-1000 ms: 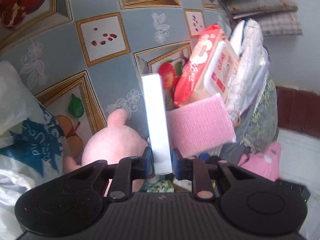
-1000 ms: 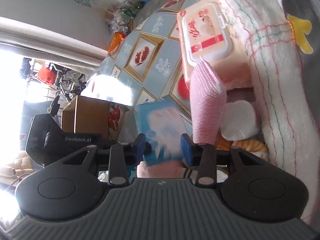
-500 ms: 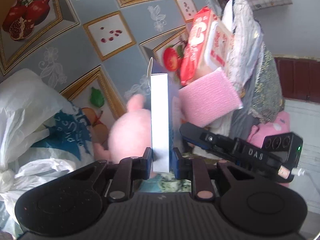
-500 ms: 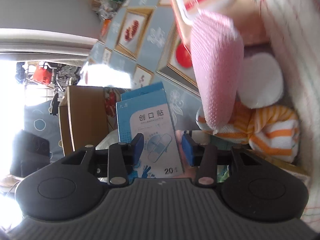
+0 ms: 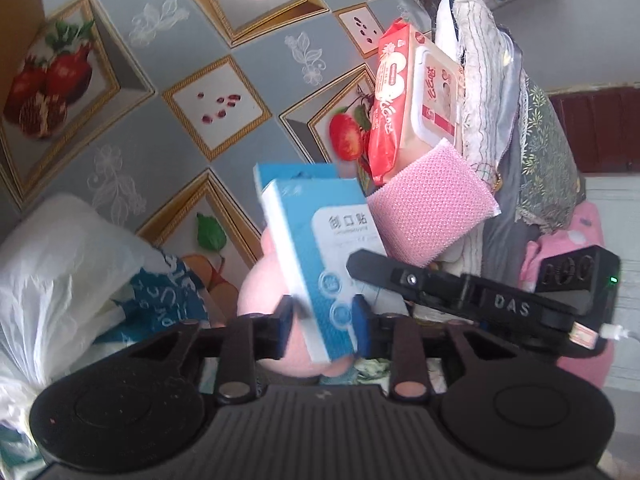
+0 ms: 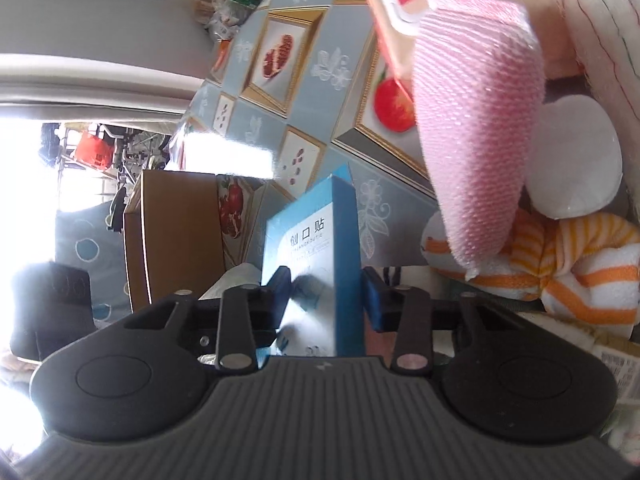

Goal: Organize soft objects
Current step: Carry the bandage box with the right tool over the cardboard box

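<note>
Between the blue fingers of both grippers sits one blue-and-white plaster box, tilted, printed face toward the left wrist camera. Left gripper: jaws opening, box in the gap; the right pad seems to lie against the box edge, the left pad shows a slight gap, though blur there leaves the contact uncertain. Right gripper: jaws closing, same box between them, standing on end; a small gap shows beside each pad, so no firm grip is visible. The black body of the right gripper appears in the left view, reaching in from the right, its tip against the box face.

Bench carries a grey-blue cloth printed with gold-framed pomegranate pictures. Just beyond the box, a pink mesh sponge stands tilted, leaning toward a red-and-white pack of wet wipes set on its edge. Behind the pack, a stack of folded cloths stands upright. A pink plush toy lies under the box, mostly hidden by it and the fingers. A white plastic bag with blue print lies at the left.

Right view: orange-and-white striped cloth bunched below the sponge, a white round pad beside it, a brown cardboard box at the far left.
</note>
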Available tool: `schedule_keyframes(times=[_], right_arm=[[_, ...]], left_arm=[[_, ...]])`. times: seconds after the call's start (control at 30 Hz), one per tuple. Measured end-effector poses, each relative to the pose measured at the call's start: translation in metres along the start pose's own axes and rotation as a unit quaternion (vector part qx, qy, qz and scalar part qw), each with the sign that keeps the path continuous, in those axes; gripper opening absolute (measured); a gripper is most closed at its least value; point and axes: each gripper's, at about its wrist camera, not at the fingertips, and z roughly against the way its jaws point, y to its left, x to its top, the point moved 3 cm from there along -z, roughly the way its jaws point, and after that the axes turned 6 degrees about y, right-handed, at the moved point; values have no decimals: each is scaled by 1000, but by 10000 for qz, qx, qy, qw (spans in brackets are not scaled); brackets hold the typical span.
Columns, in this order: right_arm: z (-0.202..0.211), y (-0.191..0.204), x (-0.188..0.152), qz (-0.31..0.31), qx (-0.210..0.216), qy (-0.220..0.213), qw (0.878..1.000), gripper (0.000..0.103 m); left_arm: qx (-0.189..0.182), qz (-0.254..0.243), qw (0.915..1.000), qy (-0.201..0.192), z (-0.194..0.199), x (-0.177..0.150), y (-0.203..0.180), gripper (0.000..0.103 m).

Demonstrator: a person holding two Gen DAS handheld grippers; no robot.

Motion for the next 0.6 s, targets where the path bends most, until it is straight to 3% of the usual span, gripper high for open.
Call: schedule_keyframes(times=[0.33, 0.6], right_arm=[[15, 4, -10, 34, -46, -226, 9997, 31], [28, 31, -34, 95, -5, -279, 9996, 30]], left_arm=[[-137, -133, 9997, -122, 1, -7, -2, 38], [-414, -62, 9990, -181, 28, -32, 3, 38]])
